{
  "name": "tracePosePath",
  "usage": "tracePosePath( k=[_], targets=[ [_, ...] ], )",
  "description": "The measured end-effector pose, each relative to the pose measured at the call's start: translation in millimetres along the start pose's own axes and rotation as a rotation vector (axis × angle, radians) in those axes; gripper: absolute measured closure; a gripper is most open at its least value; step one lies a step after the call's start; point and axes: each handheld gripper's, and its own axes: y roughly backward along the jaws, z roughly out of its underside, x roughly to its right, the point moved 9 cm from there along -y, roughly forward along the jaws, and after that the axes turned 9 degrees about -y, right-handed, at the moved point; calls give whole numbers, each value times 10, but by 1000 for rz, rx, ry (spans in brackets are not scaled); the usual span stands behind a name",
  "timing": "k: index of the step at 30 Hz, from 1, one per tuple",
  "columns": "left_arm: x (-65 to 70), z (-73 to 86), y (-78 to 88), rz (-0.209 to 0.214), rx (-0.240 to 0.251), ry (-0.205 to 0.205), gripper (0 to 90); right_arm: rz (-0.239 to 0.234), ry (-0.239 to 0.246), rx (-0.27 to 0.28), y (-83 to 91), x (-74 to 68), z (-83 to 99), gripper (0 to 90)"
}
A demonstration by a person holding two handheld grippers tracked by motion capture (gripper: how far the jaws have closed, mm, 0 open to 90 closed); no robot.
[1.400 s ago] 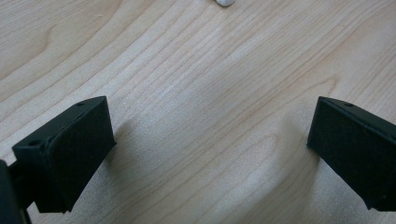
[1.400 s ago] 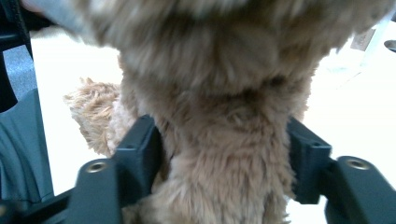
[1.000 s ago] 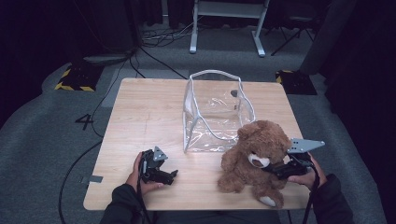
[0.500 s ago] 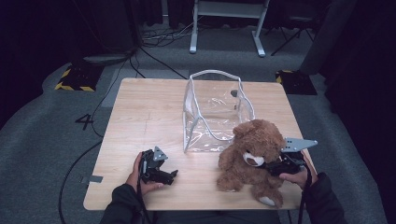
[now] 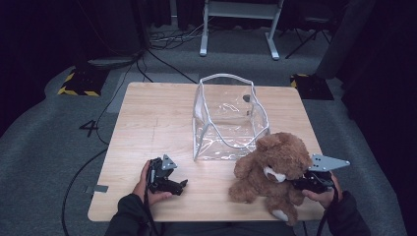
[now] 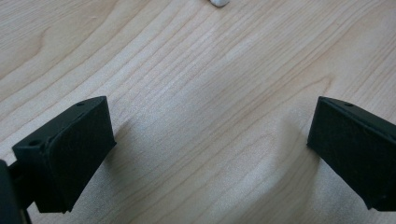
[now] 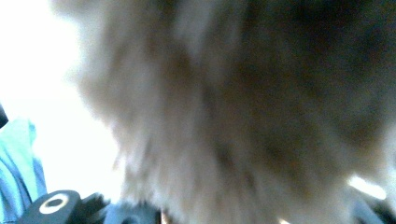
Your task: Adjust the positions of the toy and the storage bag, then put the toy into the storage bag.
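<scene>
Bag just behind teddy bear.

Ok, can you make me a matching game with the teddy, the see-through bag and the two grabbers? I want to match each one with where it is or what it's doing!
Things:
1. teddy bear
2. clear bag
3. left gripper
4. right gripper

Places or states:
A. stands empty at the middle of the table
B. pushed into brown fur, jaws just closing
C. sits at the near right of the table
D. jaws wide apart over bare wood

Pairs: 1-C, 2-A, 3-D, 4-B
</scene>
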Motion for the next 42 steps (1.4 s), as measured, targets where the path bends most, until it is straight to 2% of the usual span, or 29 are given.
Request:
tracePosePath(
  k=[6, 12, 20, 22, 29, 40, 42],
  targets=[
    [-1, 10, 10, -5, -3, 2, 6, 26, 4, 43, 155, 51, 17, 618],
    [1, 24, 25, -8, 1, 0, 12, 64, -3, 103, 408, 130, -38, 626],
    [10, 47, 44, -10, 1, 5, 15, 115, -20, 133, 567, 218, -67, 628],
    [10, 49, 48, -7, 2, -6, 16, 132, -20, 147, 635, 237, -91, 628],
    [11, 49, 49, -4, 2, -10, 19, 170, -18, 170, 717, 290, -144, 629],
    [11, 49, 48, -5, 3, -10, 18, 189, -29, 203, 805, 326, -236, 630],
    [11, 49, 48, -5, 3, -10, 18, 206, -33, 216, 844, 349, -274, 631]
  ],
)
